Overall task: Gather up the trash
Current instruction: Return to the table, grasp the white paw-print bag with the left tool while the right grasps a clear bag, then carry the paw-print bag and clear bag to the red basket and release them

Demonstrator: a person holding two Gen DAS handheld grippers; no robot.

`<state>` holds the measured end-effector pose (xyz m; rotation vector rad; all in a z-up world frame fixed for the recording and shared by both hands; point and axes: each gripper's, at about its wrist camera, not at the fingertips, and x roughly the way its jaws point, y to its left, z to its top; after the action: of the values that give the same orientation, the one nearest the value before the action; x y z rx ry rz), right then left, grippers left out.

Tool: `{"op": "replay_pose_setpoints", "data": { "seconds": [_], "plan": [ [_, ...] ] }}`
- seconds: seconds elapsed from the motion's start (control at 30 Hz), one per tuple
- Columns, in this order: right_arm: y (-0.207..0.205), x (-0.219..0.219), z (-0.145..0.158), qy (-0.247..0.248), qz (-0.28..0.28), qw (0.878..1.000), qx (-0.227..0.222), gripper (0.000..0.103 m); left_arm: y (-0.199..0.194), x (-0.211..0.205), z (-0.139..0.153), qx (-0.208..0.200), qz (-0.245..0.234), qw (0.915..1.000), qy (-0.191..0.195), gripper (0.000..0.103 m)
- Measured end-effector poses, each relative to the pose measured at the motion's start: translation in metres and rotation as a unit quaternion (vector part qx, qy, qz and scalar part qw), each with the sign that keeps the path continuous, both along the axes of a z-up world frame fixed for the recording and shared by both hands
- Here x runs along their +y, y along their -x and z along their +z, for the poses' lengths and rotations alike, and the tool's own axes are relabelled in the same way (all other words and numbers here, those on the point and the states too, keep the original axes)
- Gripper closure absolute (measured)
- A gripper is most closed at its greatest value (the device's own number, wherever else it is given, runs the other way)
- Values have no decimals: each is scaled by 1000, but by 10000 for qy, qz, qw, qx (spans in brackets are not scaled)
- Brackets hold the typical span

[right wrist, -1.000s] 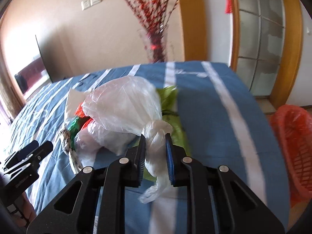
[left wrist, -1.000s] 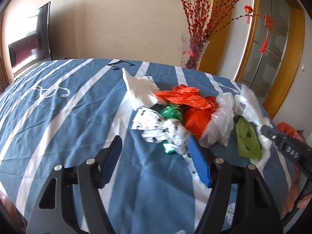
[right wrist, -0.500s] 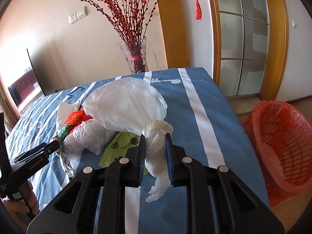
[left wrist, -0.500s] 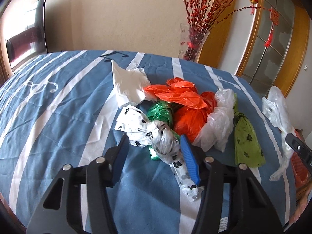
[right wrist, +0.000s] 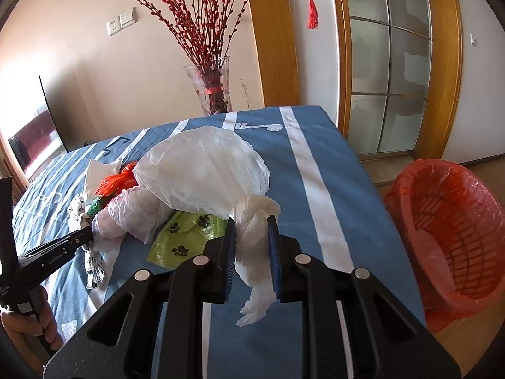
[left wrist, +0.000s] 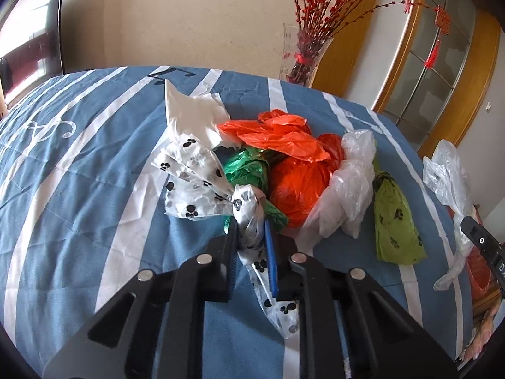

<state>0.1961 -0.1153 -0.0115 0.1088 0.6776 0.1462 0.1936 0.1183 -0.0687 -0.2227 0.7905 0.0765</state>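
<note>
My left gripper [left wrist: 251,230] is shut on the knot of a white paw-print bag [left wrist: 189,177] that lies on the blue striped table [left wrist: 79,164]. Beside it lie a green foil bag [left wrist: 249,170], orange bags [left wrist: 296,170], a clear bag [left wrist: 350,186] and a lime paw-print bag [left wrist: 394,218]. My right gripper [right wrist: 251,230] is shut on the neck of a clear white bag [right wrist: 202,170], held above the table's right side. The orange-lined trash basket [right wrist: 448,233] stands on the floor to the right of it.
A glass vase of red branches [right wrist: 211,85] stands at the table's far edge. A plain white bag [left wrist: 192,117] lies behind the pile. A wood-framed glass door [right wrist: 388,72] is at the back right. A dark TV [left wrist: 34,53] is at the far left.
My left gripper has moved in and closed on the paw-print bag's knot. My right gripper has carried the clear white bag rightward, and the trash basket has come into fuller view.
</note>
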Motion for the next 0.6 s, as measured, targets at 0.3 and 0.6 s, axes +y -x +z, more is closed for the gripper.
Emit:
{"op": "replay_pose_setpoints", "data": {
  "seconds": [0.3, 0.6],
  "plan": [
    [9, -18, 12, 32, -171, 9997, -182, 83, 18, -11, 35, -434, -203, 9988, -5, 87],
    [23, -52, 22, 3, -511, 9981, -343, 83, 23, -54, 68, -778, -791, 9938, 40, 87]
  ]
}}
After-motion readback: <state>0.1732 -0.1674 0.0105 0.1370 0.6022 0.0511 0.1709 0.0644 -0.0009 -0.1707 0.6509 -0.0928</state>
